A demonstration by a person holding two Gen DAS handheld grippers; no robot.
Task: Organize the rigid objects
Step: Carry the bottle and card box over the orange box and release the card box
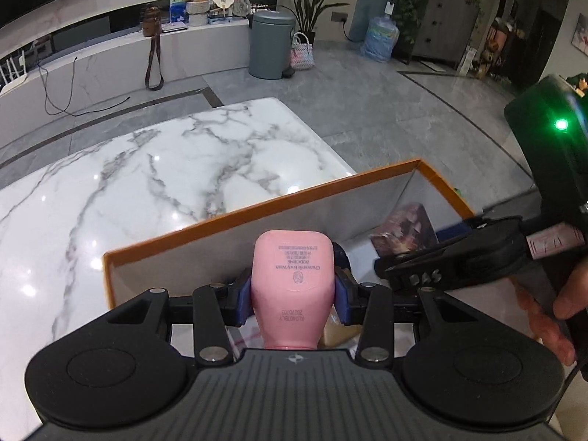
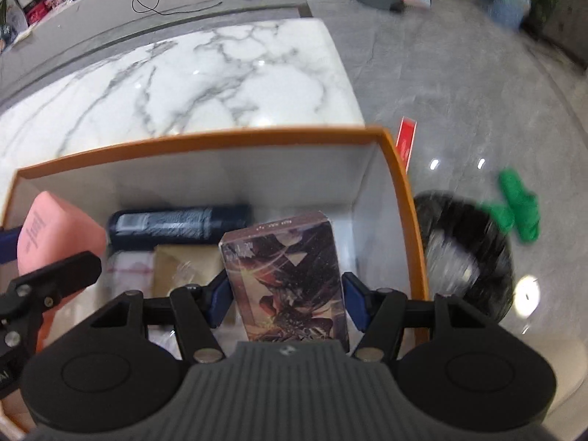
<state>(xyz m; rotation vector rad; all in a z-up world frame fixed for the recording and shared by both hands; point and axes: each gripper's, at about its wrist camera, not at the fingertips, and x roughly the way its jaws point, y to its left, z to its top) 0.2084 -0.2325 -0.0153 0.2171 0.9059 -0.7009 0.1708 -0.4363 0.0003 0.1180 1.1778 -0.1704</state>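
Observation:
My left gripper (image 1: pixel 293 299) is shut on a pink body wash bottle (image 1: pixel 293 275), held over the near left part of an orange-rimmed cardboard box (image 1: pixel 228 217). My right gripper (image 2: pixel 284 299) is shut on a dark printed card box (image 2: pixel 284 275), held inside the same orange-rimmed box (image 2: pixel 205 137) toward its right side. The pink bottle (image 2: pixel 55 228) shows at the left edge of the right wrist view, and the card box (image 1: pixel 404 228) shows in the left wrist view. A dark spray can (image 2: pixel 180 222) lies along the box's far wall, beside a tan packet (image 2: pixel 183 268).
The box stands at the near right end of a white marble table (image 1: pixel 147 183). Grey tiled floor (image 2: pixel 459 73) lies to the right, with a black bin (image 2: pixel 466 253), green slippers (image 2: pixel 518 205) and a red item (image 2: pixel 406 143) on it. A hand (image 1: pixel 551 312) holds the right gripper's handle.

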